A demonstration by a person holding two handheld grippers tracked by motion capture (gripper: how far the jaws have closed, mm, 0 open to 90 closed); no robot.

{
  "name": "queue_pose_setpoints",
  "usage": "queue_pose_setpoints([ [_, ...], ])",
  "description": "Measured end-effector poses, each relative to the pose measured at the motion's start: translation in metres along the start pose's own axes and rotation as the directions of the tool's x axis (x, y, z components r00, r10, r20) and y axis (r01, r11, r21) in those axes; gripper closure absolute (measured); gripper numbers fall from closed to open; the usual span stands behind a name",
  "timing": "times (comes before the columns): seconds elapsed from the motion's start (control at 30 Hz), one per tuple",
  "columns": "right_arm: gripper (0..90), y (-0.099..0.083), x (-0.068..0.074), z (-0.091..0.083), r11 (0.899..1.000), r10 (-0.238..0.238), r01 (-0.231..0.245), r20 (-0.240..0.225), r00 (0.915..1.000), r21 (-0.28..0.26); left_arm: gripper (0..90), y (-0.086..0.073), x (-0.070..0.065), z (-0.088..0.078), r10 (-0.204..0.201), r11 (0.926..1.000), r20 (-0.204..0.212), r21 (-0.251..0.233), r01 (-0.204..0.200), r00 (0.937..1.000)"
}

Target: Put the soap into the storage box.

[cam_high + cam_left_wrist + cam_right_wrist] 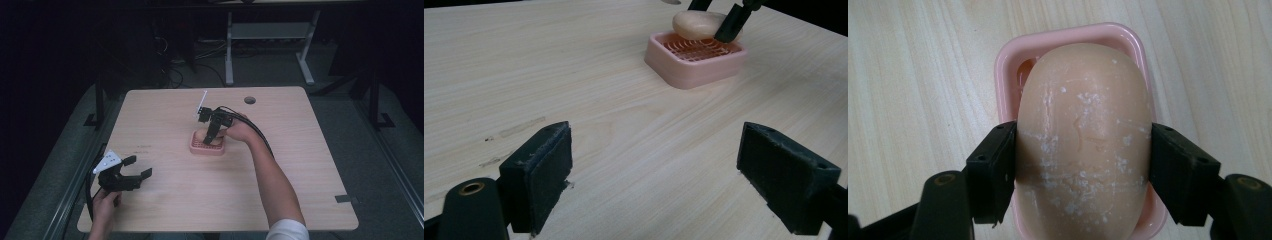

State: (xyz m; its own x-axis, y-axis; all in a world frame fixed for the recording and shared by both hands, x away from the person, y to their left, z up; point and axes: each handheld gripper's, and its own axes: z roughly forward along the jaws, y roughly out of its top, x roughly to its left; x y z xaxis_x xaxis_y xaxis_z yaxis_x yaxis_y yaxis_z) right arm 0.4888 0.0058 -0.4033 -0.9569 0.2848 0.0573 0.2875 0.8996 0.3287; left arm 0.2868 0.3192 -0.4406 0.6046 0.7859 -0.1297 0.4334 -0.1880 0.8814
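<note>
A pink soap dish [206, 145] with a ribbed floor sits near the middle of the wooden table; it also appears as the dish [694, 57] and the dish [1013, 60]. A beige oval soap bar [1083, 145] hangs just above it, streaked with white residue. My right gripper [1083, 165] is shut on the soap, one pad pressed on each long side. From above, the right gripper [212, 134] points down over the dish. The soap [696, 24] sits over the dish's far side. My left gripper [135, 168] stands open near the table's front left corner, nothing between its pads [544, 170].
The table [280, 165] is light wood with a round cable hole [249, 100] at the back. A white desk frame [270, 35] stands on the floor behind. Bare wood lies between the left gripper and the dish.
</note>
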Motion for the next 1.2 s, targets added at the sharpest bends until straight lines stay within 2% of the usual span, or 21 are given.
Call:
queue_pose_setpoints([
  [1.2, 31.6, 0.001, 0.000, 0.011, 1.000, -0.010, 0.010, -0.003, 0.9999, 0.027, 14.3, 0.000, 0.000, -0.001, 0.009, 1.0000, -0.001, 0.001, -0.009, 1.0000],
])
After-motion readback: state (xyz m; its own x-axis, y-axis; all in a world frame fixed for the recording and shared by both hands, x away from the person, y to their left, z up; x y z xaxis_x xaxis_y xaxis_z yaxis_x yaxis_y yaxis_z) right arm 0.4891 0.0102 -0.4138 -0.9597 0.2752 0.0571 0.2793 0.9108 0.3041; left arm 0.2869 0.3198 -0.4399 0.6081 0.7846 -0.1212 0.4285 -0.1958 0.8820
